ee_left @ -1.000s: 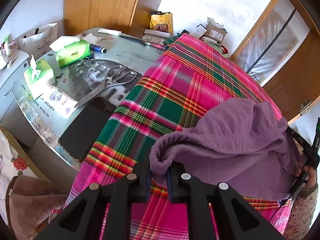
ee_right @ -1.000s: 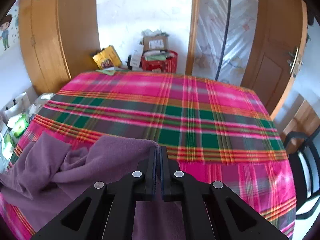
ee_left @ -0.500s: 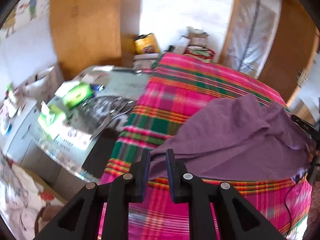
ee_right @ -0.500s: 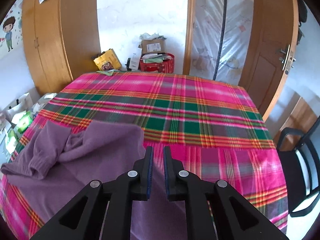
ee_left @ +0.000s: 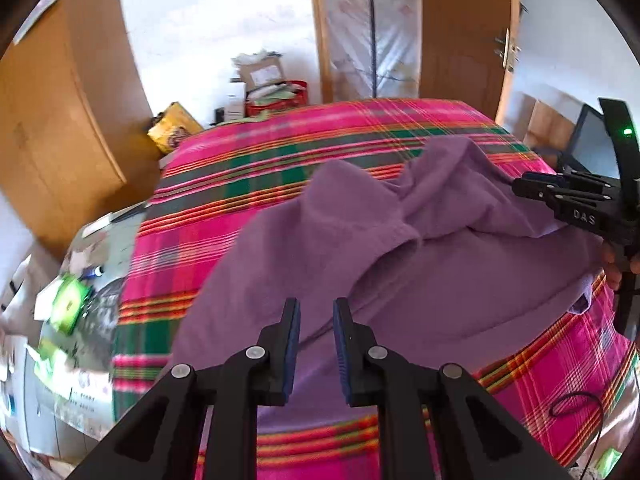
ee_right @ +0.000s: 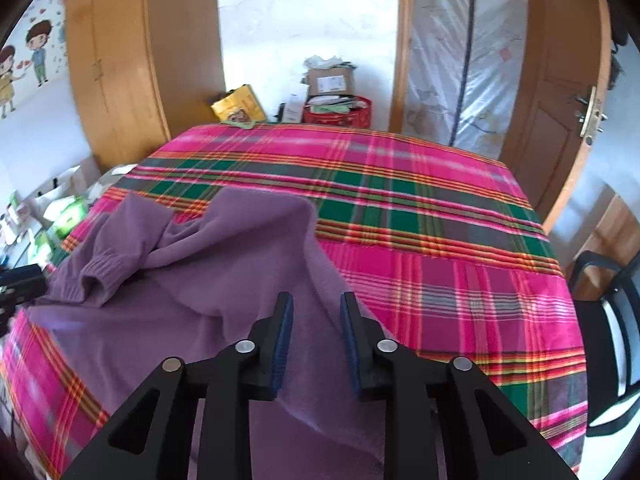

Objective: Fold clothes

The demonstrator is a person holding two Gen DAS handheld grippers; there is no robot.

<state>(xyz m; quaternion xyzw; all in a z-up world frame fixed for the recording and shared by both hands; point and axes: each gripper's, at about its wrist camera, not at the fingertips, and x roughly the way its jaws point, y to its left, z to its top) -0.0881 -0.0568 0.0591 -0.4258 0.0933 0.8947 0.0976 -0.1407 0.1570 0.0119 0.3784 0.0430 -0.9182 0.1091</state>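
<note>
a: purple knitted sweater (ee_left: 400, 264) lies rumpled on the pink and green plaid bed cover (ee_left: 248, 168), a ribbed cuff (ee_right: 96, 276) folded over its body. left claw (ee_left: 316, 332) is opening, nothing pinched.

b: right claw (ee_right: 316, 332) is opening too, fabric below it, ungripped.

a: risk?

b: probably the bunched sleeve gets folded in, leaving a lumpy, crooked fold.

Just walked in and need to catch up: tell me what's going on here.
A person with a handheld gripper in each hand is folding a purple sweater on a bed with a pink plaid cover. Both the left gripper and the right gripper are opening and grip nothing; the sweater lies loose and rumpled beneath them, one cuffed sleeve flopped across the body. The fold is not finished.
</note>
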